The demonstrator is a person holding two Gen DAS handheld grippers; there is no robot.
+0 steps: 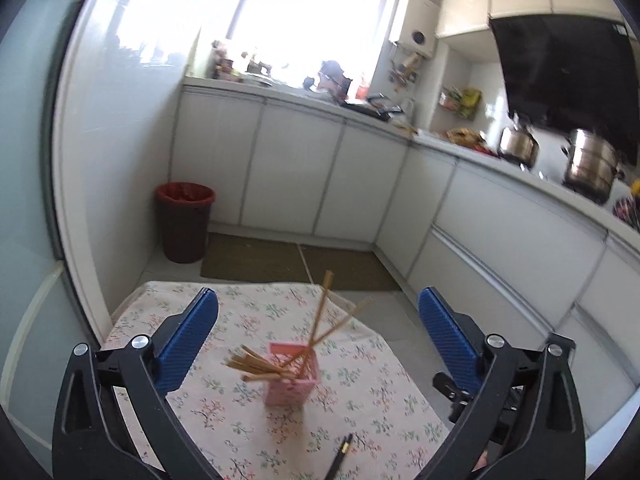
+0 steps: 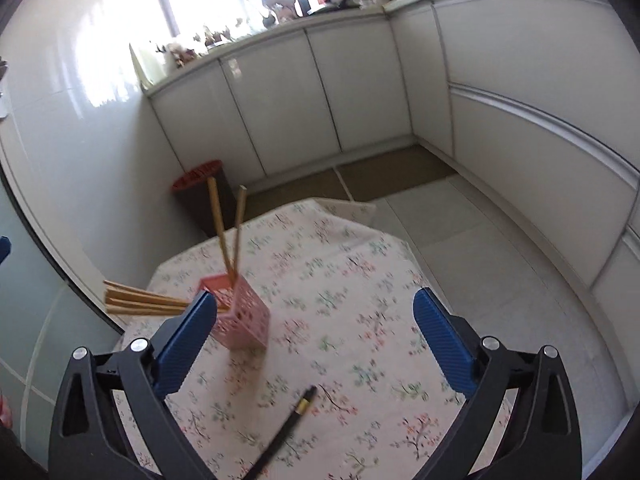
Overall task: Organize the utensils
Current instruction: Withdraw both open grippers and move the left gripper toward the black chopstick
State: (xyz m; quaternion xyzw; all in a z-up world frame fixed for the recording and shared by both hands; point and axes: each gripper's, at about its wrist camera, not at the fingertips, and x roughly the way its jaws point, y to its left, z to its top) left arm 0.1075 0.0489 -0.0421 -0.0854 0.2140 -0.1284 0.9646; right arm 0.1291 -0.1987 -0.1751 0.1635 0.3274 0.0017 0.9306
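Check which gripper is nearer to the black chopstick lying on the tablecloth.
Right, as far as these views show. The right gripper hangs open just above the black chopstick; the left gripper, also open, faces the pink basket, the chopstick low in its view.

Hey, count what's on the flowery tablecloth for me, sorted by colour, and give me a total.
Pink: 1, the basket, standing upright on the tablecloth.
Black: 1, the chopstick with a gold band, lying flat nearer the camera.
Tan: about 7 wooden chopsticks in the basket; they overlap, so the count is uncertain.
Total: about 9 things.
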